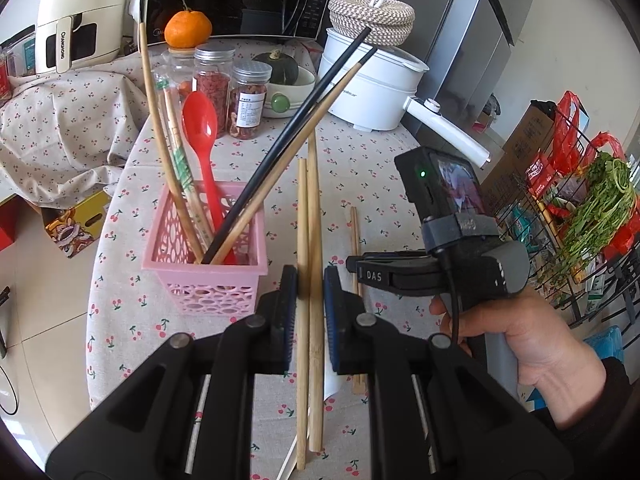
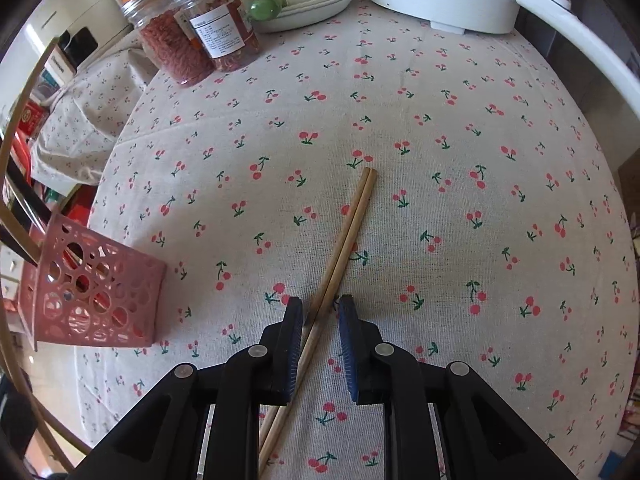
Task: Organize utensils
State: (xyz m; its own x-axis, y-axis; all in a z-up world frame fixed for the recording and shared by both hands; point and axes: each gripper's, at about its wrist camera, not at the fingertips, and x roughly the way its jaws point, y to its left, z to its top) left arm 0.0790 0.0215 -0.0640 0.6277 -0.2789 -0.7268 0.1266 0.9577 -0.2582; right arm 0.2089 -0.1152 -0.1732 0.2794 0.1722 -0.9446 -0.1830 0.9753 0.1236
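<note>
My left gripper (image 1: 310,276) is shut on a pair of wooden chopsticks (image 1: 314,200), held above the cherry-print tablecloth just right of the pink perforated basket (image 1: 208,280). The basket holds a red spoon (image 1: 200,124), a black chopstick (image 1: 320,88) and several wooden ones. My right gripper (image 2: 320,308) points steeply down at a second wooden pair (image 2: 356,212) lying on the cloth. That pair runs diagonally between the pads, touching both, so the jaws are shut on it. In the left wrist view a hand holds the right gripper (image 1: 352,266) beside my left fingers. The basket (image 2: 92,292) stands to the right gripper's left.
Spice jars (image 1: 214,80), a bowl with a squash (image 1: 286,80) and a white electric pot (image 1: 372,84) with a long handle stand at the back of the table. A microwave and an air fryer (image 1: 76,12) are behind. A wire rack with greens (image 1: 592,208) is at the right.
</note>
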